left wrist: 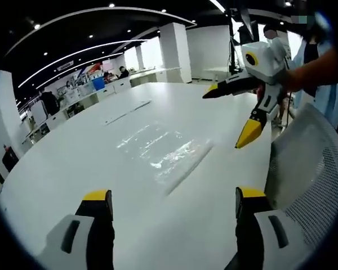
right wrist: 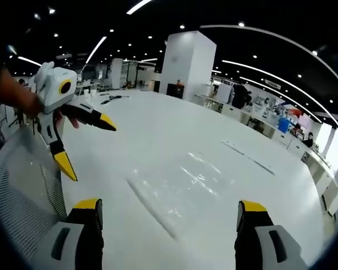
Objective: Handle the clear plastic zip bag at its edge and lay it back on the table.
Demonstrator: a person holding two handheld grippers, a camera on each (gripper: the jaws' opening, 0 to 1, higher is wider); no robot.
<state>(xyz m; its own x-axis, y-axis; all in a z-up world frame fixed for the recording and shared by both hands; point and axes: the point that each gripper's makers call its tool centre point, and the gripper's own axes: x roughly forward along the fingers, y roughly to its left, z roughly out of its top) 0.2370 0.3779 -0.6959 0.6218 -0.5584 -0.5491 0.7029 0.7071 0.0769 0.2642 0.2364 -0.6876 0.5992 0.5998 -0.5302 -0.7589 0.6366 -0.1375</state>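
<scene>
In the left gripper view, the left gripper (left wrist: pixel 174 202) rises from the bottom edge with its yellow-tipped jaws spread wide and nothing between them. Just beyond, toward 12 o'clock, the clear plastic zip bag (left wrist: pixel 163 151) lies flat on the white table (left wrist: pixel 73 152), untouched. At 2 o'clock of the bag the right gripper (left wrist: pixel 231 115) hangs above the table, jaws wide apart, apart from the bag. A white mesh chair (left wrist: pixel 312 174) stands at 3 o'clock.

In the right gripper view, the right gripper (right wrist: pixel 166 211) is likewise wide and empty; the bag (right wrist: pixel 183 188) lies just ahead at 12 o'clock, and the left gripper (right wrist: pixel 90 149) hovers at 10 o'clock, splayed.
</scene>
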